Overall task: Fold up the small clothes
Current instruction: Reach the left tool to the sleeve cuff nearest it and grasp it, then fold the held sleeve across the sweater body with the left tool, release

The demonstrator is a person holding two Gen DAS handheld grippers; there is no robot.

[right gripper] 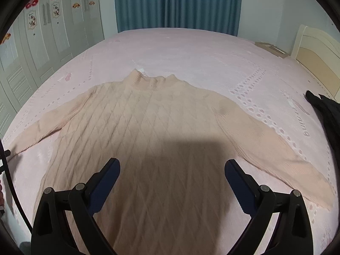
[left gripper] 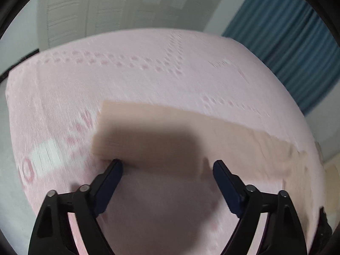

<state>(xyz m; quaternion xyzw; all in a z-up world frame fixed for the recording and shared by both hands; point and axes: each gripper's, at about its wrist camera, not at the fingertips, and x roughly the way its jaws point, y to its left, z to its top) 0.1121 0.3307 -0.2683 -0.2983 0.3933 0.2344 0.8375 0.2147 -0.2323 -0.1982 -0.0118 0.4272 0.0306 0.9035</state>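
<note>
— Two claws; are they gripping anything?
— No. Left gripper and right gripper both gape, released, over the peach sweater lying flat on the pink bedspread, teal curtain beyond.

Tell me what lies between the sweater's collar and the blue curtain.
In the right wrist view, only bare pink bedspread lies between the sweater collar and the blue curtain; nothing rests on that stretch.

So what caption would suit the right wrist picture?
Open right claw poised over a peach knit sweater spread flat, sleeves out, on a pink bedspread.
</note>
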